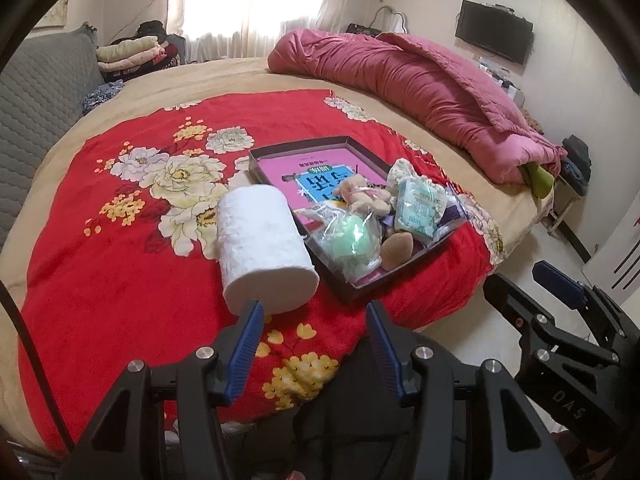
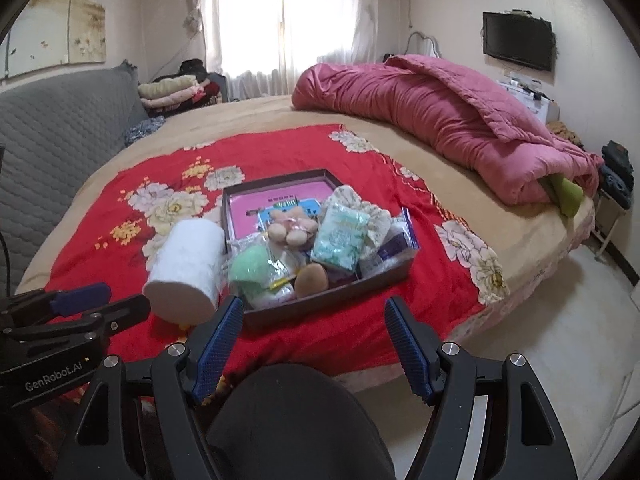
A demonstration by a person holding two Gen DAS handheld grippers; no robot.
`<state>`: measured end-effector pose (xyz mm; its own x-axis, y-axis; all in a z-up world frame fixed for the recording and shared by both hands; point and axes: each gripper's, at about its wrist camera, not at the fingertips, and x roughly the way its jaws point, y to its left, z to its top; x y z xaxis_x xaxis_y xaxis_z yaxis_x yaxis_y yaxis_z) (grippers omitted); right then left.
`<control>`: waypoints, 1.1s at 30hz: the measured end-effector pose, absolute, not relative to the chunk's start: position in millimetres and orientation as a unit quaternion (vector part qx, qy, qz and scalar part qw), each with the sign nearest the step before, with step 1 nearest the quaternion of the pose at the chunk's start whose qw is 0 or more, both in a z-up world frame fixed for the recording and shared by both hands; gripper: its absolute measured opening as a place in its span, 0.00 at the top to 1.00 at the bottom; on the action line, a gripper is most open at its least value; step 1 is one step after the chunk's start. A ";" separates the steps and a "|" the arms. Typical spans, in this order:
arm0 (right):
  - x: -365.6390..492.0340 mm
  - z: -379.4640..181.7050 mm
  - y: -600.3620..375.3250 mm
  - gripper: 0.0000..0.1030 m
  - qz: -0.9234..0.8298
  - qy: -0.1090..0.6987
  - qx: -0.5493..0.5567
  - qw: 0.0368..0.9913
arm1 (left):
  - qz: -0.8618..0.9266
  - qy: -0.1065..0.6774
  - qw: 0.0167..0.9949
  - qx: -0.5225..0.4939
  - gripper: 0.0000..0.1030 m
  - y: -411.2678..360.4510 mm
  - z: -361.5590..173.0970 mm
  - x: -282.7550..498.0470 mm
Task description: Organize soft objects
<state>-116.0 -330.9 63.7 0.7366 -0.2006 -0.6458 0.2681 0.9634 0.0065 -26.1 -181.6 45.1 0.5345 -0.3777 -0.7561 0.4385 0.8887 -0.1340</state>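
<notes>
- My left gripper stood with its fingers well apart and nothing between them, hovering over the red blanket at the near edge of the bed.
- My right gripper was the same: fingers spread wide, empty, low in front of the box.
- The paper roll lay on its side on the blanket, just beside the box's left wall, its flat end toward me and close ahead of my left fingers.
- The box already held the small soft things, crowded into its near end: a green puff in a clear bag, a plush bear, a tissue pack and a brown sponge. The far end showed only pink print.
- I judged the sorting nearly done, with the roll the one soft thing left outside.
- The next move, as I saw it, called for my left fingers to straddle the roll across its round body, close gently so it would not crush, then lift it over the wall into the free far end.
</notes>
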 end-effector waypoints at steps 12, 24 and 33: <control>-125.3 63.4 -316.7 0.28 -0.119 0.356 0.033 0.926 | -0.230 0.430 0.872 0.047 0.49 -181.2 40.3 -35.6; -128.4 65.6 -311.0 0.28 -0.112 0.359 0.026 0.926 | -0.222 0.435 0.871 0.049 0.49 -179.7 42.3 -41.7; -128.7 64.2 -310.1 0.28 -0.109 0.361 0.022 0.926 | -0.219 0.434 0.872 0.050 0.49 -178.9 42.3 -41.5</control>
